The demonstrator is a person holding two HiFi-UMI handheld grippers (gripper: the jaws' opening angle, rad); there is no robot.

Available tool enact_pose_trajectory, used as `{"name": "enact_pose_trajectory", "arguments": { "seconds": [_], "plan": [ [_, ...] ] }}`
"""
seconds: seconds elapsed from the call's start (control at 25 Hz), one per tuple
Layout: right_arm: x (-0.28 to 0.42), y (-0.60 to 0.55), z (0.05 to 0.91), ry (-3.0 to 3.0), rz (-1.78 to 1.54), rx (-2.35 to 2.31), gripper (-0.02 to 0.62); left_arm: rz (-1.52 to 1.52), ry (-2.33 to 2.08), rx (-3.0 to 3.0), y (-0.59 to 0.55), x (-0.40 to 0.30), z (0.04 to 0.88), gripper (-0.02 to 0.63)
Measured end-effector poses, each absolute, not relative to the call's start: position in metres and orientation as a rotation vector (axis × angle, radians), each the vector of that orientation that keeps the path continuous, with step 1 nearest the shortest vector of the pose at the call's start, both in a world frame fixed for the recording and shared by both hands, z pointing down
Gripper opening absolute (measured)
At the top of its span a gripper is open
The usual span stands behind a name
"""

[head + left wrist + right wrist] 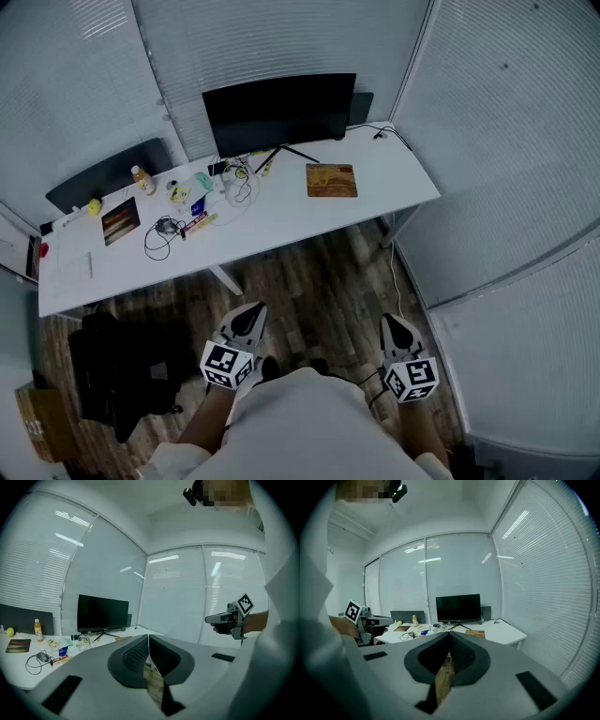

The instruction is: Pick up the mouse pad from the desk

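Black monitor (279, 114), orange bottle (142, 179), tangled cable (166, 227)

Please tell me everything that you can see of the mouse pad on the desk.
The mouse pad is a thin brown rectangle with paler mottled marks, cork-like or wood-like in look. It lies flat on the white desk, toward the desk's right end, just right of the black monitor. Nothing lies on it, and only the desk touches it.

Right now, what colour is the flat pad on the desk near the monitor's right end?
The mouse pad is orange-brown, wood-like; the head view shows it best.
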State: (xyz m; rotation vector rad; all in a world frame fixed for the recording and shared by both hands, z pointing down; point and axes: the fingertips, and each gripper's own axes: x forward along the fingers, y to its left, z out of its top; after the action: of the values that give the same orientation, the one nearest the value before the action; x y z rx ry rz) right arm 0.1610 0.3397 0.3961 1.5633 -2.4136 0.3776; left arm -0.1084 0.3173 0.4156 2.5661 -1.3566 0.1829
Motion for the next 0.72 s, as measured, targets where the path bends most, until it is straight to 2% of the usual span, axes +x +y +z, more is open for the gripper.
{"name": "enact_pose_trajectory", "arguments": {
  "seconds": [0.72],
  "plan": [
    [0.195,0.330,0.397,-2.477,0.393,1.523,0.026,0.205,-1.418,2.531,0.319,-0.078,0.422,0.020]
  ]
}}
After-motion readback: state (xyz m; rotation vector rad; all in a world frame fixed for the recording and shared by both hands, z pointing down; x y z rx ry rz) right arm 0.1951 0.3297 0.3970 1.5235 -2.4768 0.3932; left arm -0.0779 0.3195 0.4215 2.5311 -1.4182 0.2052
